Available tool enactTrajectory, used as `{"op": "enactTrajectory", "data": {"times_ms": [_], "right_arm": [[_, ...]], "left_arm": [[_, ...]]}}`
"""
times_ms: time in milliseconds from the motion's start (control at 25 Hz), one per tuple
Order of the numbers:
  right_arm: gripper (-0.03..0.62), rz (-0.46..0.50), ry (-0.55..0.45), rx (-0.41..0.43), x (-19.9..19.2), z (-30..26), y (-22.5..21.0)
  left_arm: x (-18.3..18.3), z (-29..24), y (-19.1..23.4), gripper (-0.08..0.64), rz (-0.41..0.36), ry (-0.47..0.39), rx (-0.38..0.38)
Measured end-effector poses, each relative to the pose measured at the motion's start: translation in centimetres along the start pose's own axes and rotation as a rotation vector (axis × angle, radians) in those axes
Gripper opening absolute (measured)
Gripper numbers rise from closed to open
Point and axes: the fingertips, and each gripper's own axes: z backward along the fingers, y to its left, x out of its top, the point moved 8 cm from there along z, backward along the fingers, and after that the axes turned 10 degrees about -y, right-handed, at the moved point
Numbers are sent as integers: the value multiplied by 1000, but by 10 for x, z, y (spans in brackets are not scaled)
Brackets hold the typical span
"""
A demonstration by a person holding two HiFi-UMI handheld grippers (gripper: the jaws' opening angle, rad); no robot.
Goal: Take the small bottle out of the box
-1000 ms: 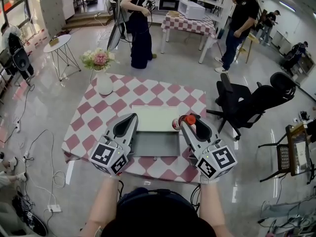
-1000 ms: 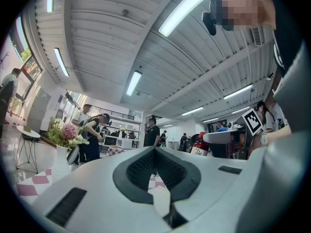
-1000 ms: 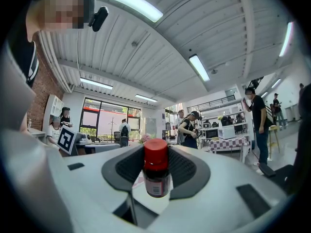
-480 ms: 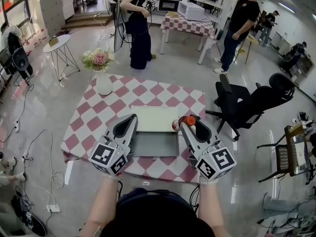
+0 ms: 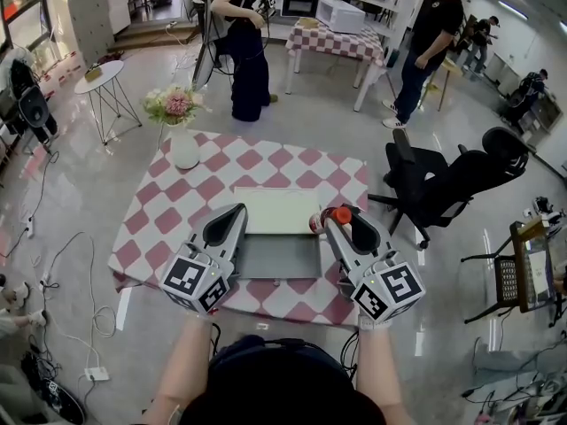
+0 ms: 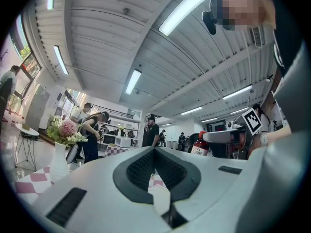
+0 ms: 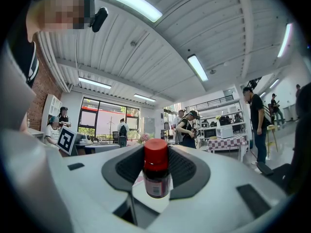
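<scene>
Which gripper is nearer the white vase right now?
Left. The left gripper hangs on the vase's side of the box, apart from it; the right gripper, shut on the bottle, is across the box, farther off.

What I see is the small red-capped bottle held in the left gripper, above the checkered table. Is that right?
Not quite: the small red-capped bottle is held in the right gripper, not the left. The right gripper view shows its jaws shut on the bottle, while the left gripper has nothing between its jaws. It is indeed above the checkered table.
</scene>
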Motion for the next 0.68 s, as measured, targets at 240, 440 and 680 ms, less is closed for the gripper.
{"op": "enactTrajectory", "data": {"times_ms": [240, 440, 680], "right_arm": [[147, -3, 4, 0, -2, -3, 0], [147, -10, 10, -1, -4, -4, 2], [147, -13, 15, 1, -5, -9, 5]], "left_arm": [[-3, 0, 4, 8, 4, 2, -1], [-4, 2, 7, 8, 8, 7, -3], [-5, 2, 12, 8, 14, 10, -5]]}}
